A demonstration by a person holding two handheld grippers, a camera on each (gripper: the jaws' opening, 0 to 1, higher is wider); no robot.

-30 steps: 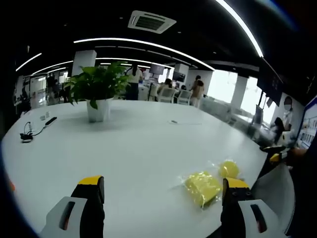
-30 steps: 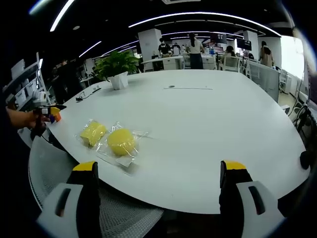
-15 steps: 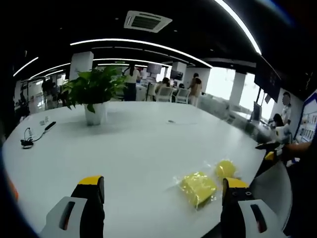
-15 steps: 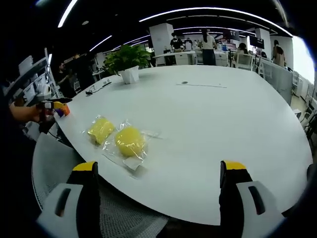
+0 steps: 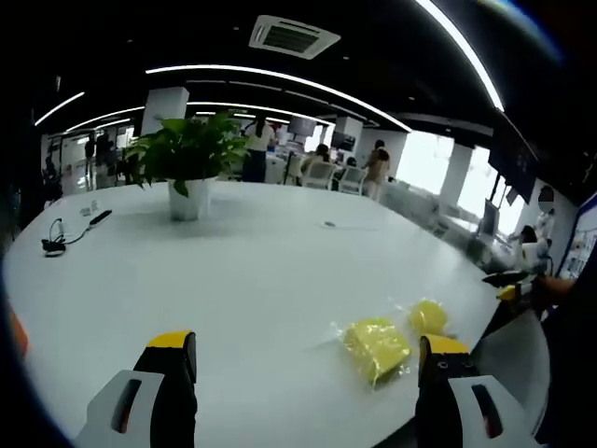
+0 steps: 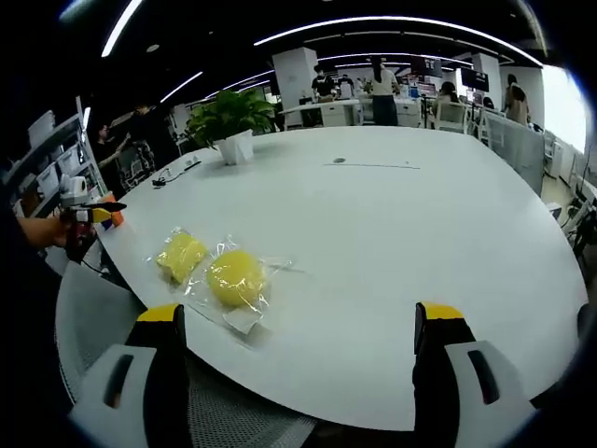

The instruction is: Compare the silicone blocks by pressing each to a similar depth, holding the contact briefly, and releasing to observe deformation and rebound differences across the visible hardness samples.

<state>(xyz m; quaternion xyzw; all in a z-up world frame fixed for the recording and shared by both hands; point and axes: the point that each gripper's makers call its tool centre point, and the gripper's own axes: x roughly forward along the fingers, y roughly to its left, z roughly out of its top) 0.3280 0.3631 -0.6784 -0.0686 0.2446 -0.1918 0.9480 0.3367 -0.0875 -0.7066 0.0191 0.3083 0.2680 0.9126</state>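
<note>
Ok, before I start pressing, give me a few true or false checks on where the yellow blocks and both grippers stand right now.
1. Two yellow blocks lie side by side on the white table. True: the rounder block and the flatter block lie near the table's edge.
2. The blocks are unwrapped. False: each sits in a clear plastic bag.
3. The right gripper is pressing a block. False: its jaws stand wide apart, short of both blocks.
4. The left gripper is open and holds nothing. True.
5. A potted plant stands on the table. True.
6. The plant stands right beside the blocks. False: it is far across the table.
</note>
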